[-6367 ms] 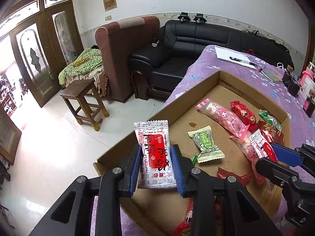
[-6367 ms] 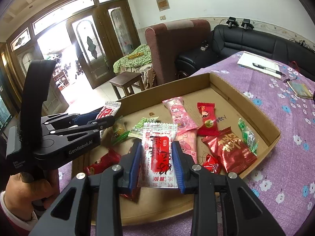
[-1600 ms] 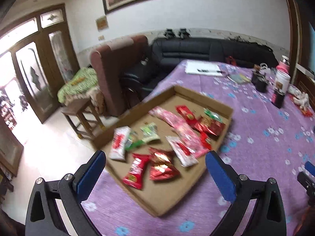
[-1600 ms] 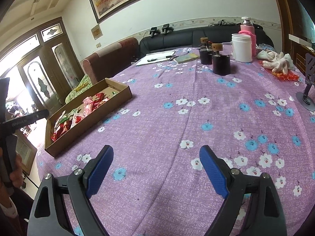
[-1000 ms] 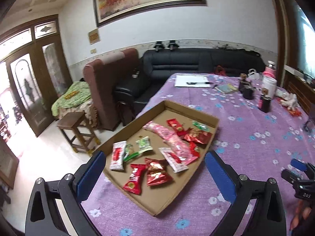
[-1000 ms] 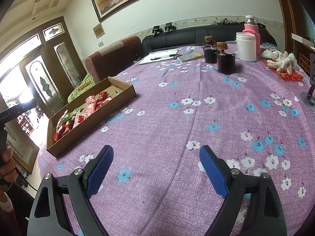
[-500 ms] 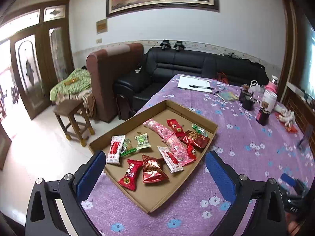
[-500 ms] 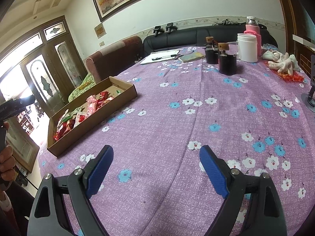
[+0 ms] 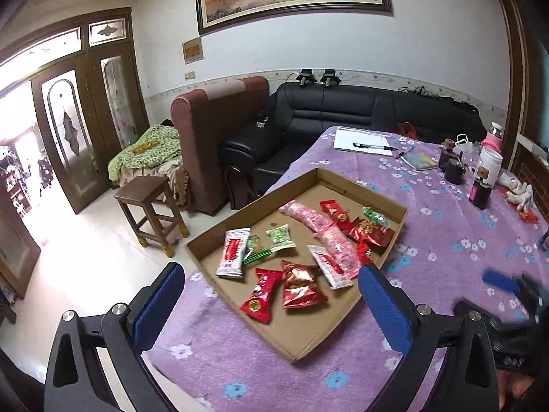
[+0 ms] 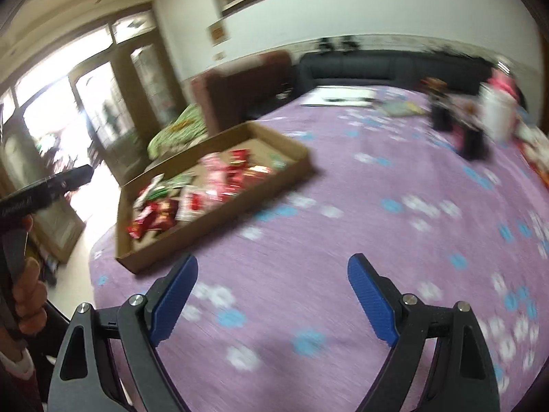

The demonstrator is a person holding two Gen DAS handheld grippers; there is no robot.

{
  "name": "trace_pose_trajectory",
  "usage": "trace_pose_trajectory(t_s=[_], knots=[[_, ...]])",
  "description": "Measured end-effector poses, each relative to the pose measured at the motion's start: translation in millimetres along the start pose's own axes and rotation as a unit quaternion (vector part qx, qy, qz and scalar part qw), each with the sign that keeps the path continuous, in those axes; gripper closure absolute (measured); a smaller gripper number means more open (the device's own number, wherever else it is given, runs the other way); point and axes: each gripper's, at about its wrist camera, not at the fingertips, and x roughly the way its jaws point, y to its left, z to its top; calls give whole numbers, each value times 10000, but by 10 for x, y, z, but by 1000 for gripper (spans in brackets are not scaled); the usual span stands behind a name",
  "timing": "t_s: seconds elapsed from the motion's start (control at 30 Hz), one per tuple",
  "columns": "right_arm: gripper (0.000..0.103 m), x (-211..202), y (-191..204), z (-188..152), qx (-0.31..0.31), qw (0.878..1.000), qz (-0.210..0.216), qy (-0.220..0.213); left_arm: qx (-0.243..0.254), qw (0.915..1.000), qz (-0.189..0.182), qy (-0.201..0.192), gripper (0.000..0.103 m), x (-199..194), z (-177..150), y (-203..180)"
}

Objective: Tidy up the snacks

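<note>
A shallow cardboard tray (image 9: 252, 207) on the purple flowered tablecloth holds several snack packets: a white and red one (image 9: 233, 252), a green one (image 9: 280, 237), a long pink one (image 9: 308, 216) and red ones (image 9: 262, 295). My left gripper (image 9: 271, 271) hangs open above the tray's near end with nothing between its blue pads. My right gripper (image 10: 273, 262) is open and empty over bare cloth to the right of the tray (image 10: 219, 219). That view is blurred. The right gripper (image 9: 499, 283) also shows blurred at the left wrist view's lower right.
A wooden stool (image 9: 151, 202), a brown armchair (image 9: 219, 120) and a black sofa (image 9: 343, 110) stand beyond the table's edge. Paper with a pen (image 9: 363, 140), dark jars (image 9: 453, 168) and a white jar (image 9: 490, 164) sit at the table's far end. A hand (image 10: 29, 295) holds the left gripper's handle.
Both grippers, earlier shut on white and red packets, now stand open and empty, drawn back from the tray. In the last half second the right gripper swung towards the tray, blurring its view.
</note>
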Motion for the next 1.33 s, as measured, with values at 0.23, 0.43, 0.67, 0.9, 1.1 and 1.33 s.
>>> trace_pose_trajectory(t_s=[0.23,0.43,0.67,0.9,1.1,1.33], knots=[[14,224,698,526,-1113,9936,-32,211,-100,9997,226,54,1,-37,1,153],[5,116,943,629,-1528,9882,-119,-6,-104,9994,318,-28,1,-98,17,166],[5,66,851,633,-1440,9895,-116,16,-67,9993,357,-34,1,-128,15,116],[5,36,794,617,-1386,9902,-139,8,148,9973,588,-413,1,-257,-19,-3],[5,36,774,606,-1336,9909,-133,8,290,9963,617,-516,1,-299,-28,-55],[5,17,749,590,-1299,9914,-143,-6,72,9985,450,-304,1,-272,-1,-8]])
